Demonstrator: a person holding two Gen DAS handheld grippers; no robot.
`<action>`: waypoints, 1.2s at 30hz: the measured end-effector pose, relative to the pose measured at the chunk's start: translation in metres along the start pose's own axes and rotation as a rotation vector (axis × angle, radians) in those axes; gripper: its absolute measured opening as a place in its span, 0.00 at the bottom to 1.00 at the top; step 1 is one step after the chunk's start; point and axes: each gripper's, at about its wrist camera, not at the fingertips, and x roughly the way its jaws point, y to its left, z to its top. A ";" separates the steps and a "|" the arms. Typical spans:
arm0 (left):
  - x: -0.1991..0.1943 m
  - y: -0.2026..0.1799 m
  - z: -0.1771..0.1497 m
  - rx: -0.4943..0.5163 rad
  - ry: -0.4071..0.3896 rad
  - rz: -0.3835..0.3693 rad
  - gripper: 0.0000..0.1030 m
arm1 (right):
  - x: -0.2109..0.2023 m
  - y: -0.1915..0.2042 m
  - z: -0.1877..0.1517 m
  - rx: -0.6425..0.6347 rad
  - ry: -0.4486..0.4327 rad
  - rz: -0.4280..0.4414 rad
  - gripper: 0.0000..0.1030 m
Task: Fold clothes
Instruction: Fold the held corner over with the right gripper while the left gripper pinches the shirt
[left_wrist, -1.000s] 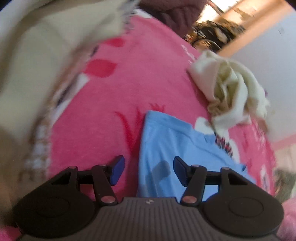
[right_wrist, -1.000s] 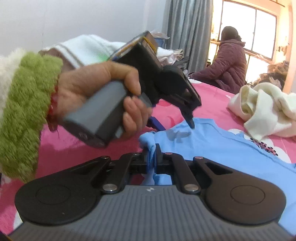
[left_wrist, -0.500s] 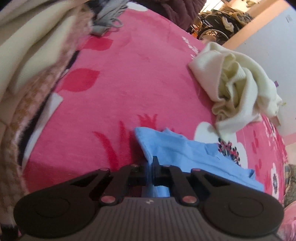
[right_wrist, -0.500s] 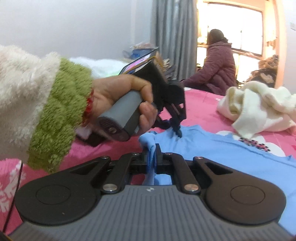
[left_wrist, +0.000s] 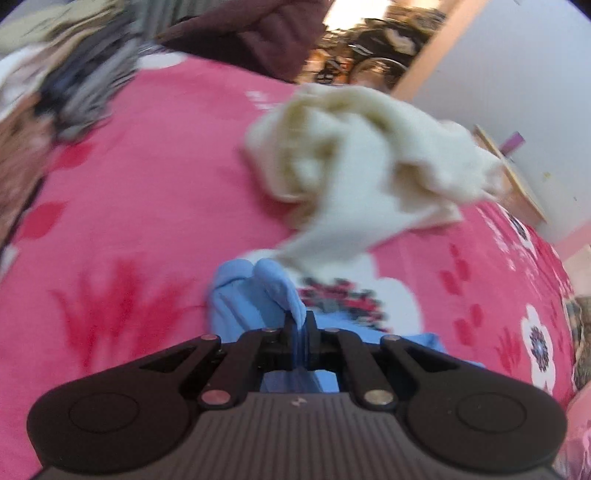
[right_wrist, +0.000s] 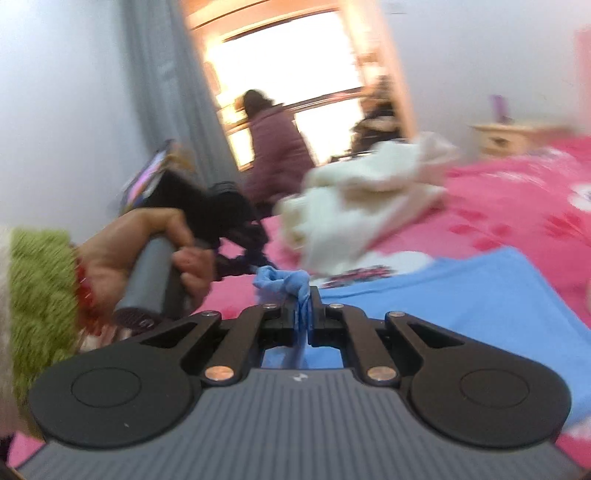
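I have the light blue T-shirt (left_wrist: 255, 295) pinched along one edge by both grippers, because a fold starts with two points of a hem or side held taut so the cloth can travel over as one flap. My left gripper (left_wrist: 300, 325) has its fingers clamped tight on a bunched ridge of the blue fabric, which rises between them and flops toward 11 o'clock. My right gripper (right_wrist: 303, 306) is likewise closed on a twisted knot of the same shirt; the rest of the garment spreads flat on the pink floral bed (right_wrist: 524, 206) toward 3 o'clock in that view.

The cream sweater (left_wrist: 369, 166) lies crumpled at 12 to 1 o'clock of my left fingers, near the shirt's far edge; I cannot tell whether they touch. I judge it is waiting its turn.

In the right wrist view my left hand (right_wrist: 147, 240), in a green fleecy cuff (right_wrist: 40, 295), grips the grey handle at 10 o'clock, the tool angled down toward the bed. My right gripper looks out closer to level, across the bed toward the window. Both views are blurred. The two pinch points sit close together.
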 end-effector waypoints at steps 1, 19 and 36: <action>0.003 -0.018 -0.003 0.027 0.004 -0.011 0.03 | -0.002 -0.010 0.000 0.024 -0.014 -0.028 0.02; 0.111 -0.221 -0.092 0.370 0.141 0.026 0.03 | -0.018 -0.136 -0.011 0.234 -0.128 -0.433 0.02; 0.023 -0.207 -0.109 0.508 0.148 -0.156 0.54 | -0.023 -0.174 -0.037 0.390 -0.044 -0.554 0.02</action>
